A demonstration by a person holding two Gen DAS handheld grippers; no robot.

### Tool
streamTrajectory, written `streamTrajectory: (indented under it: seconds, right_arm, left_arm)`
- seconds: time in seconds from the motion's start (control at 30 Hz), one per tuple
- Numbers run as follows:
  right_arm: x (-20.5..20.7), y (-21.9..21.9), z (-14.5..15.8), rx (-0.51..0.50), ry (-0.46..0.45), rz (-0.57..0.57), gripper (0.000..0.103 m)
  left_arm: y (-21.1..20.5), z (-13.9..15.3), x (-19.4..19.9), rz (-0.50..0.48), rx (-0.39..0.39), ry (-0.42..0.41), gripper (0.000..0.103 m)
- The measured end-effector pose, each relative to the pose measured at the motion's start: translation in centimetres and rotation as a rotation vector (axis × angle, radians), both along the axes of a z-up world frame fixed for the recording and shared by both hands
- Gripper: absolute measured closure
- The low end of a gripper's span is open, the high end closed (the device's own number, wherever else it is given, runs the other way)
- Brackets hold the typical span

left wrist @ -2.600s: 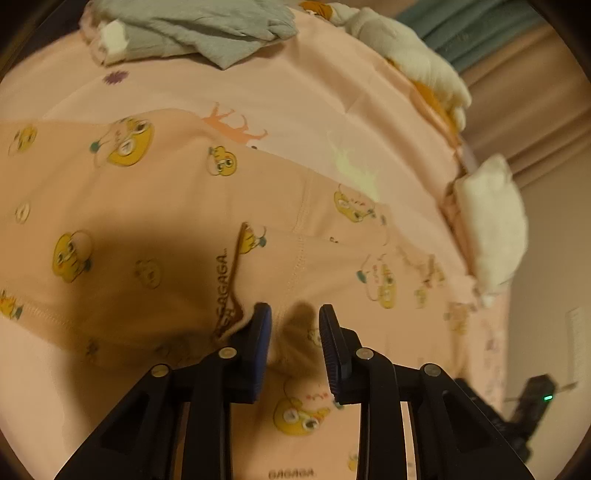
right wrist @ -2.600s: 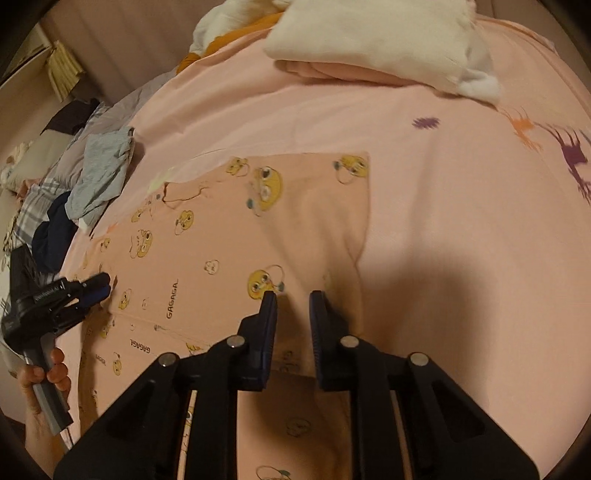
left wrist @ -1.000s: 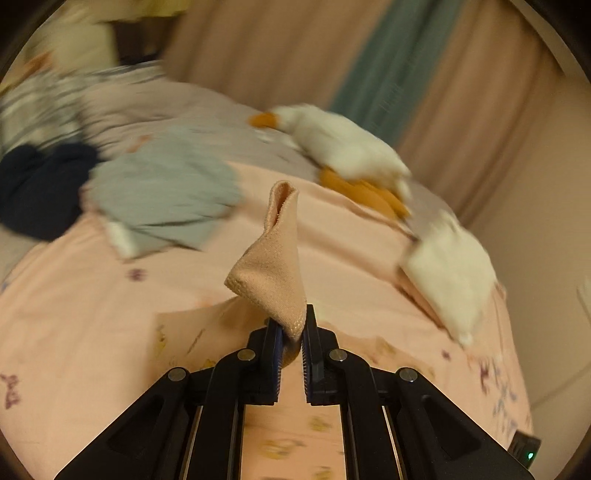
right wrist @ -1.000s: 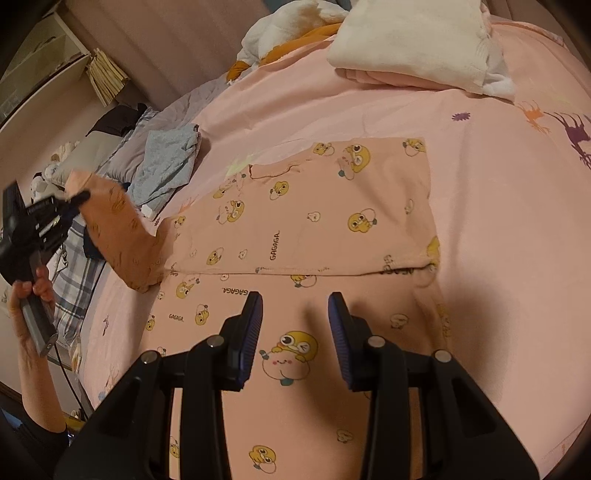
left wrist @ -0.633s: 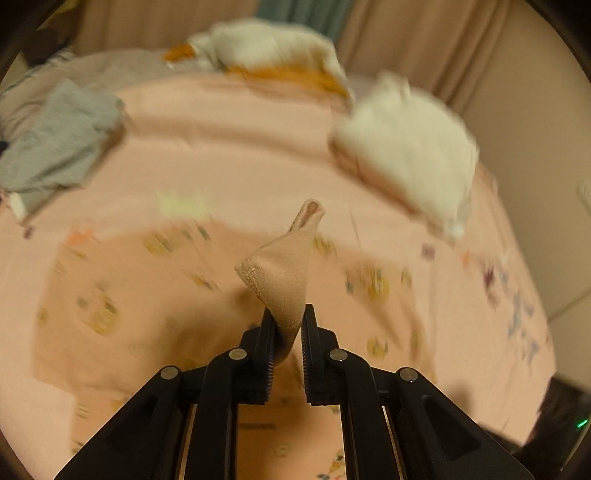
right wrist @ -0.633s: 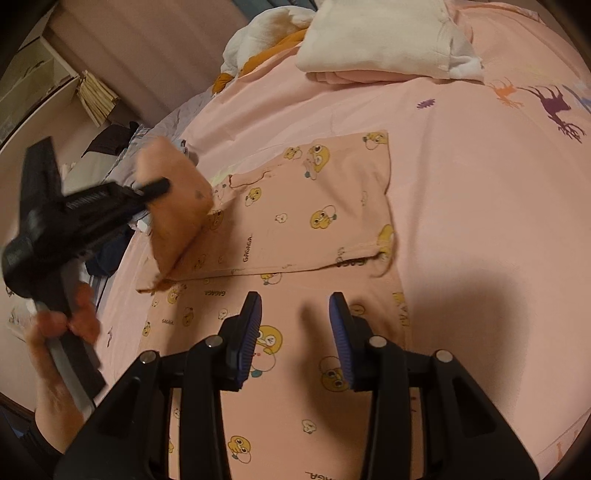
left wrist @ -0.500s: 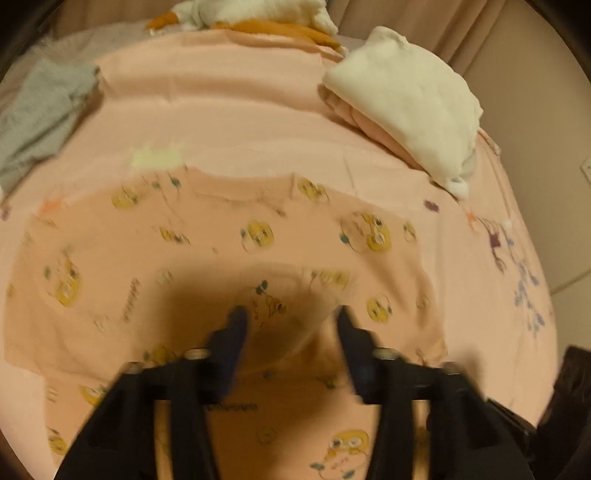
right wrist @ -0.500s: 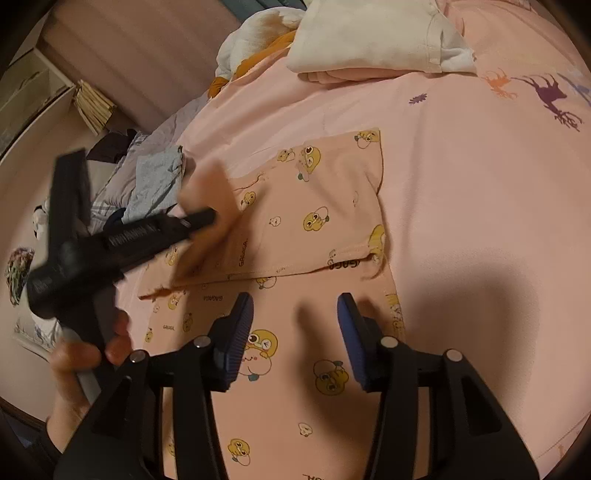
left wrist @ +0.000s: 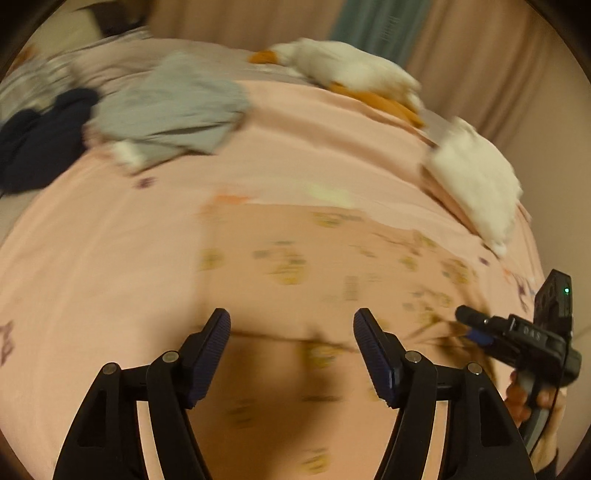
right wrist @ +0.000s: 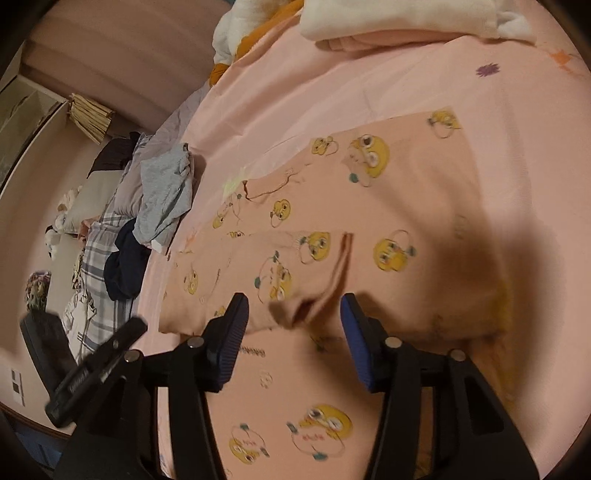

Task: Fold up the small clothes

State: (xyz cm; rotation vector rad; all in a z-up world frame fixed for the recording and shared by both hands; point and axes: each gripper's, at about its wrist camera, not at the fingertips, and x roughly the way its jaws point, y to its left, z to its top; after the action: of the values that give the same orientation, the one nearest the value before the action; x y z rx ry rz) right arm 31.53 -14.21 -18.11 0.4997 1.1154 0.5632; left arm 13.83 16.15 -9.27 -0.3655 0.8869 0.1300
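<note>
Sleeve of the peach cotton child's top with yellow cartoon chicks [right wrist: 332,236] lies folded across the body, its loose cuff end just ahead of my right gripper [right wrist: 291,325], a little up and between the blue-padded jaws; those jaws stand apart with nothing pressed between them, and they have just been narrowing a touch; the garment itself is spread flat on the pale pink bedsheet [right wrist: 332,85], its long axis running from near me away toward the folded cream blanket [right wrist: 399,18]. My left gripper [left wrist: 291,332] hangs over the near-left part of the same top, jaws wide, having just been opening, and nothing is caught in them; the view there is blurred. I judge the right hand the nearer one to that cuff and folded edge, so the next tuck or cross fold falls to it; the left hand sits off to the side, by the crumpled grey garment [right wrist: 166,192].
</note>
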Motion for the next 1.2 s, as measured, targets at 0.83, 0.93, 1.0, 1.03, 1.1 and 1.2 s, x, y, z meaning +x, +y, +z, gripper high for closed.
streamTrajectory:
  seconds: [0.83, 0.93, 1.0, 1.03, 1.1, 1.2]
  right_arm:
    - [0.1, -6.9, 4.3, -0.322, -0.219, -0.144, 0.085]
    - [-0.4, -6.9, 5.2, -0.24, -0.269, -0.091, 0.086]
    - [-0.5, -5.9, 4.6, -0.233, -0.25, -0.018, 0.088]
    - [-0.4, -5.0, 4.0, -0.257, -0.237, 0.009, 0.089]
    - [-0.3, -4.3, 2.7, -0.304, -0.205, 0.032, 0.089]
    - [0.1, -4.6, 0.7, -0.353, -0.149, 0.017, 0.093]
  left_arm:
    - [0.3, -1.8, 3.1, -0.046, -0.033, -0.005, 0.035]
    - [-1.0, -2.4, 4.3, -0.106, -0.016, -0.006, 0.042]
    - [-1.6, -3.2, 4.8, -0.136, -0.01, 0.012, 0.051]
    - [-1.8, -3.6, 5.0, -0.145, -0.006, 0.024, 0.052]
    - [-1.9, -4.9, 5.3, -0.148, 0.016, 0.063, 0.053]
    - [-1.7, -6.4, 5.4, -0.155, 0.03, 0.106, 0.053]
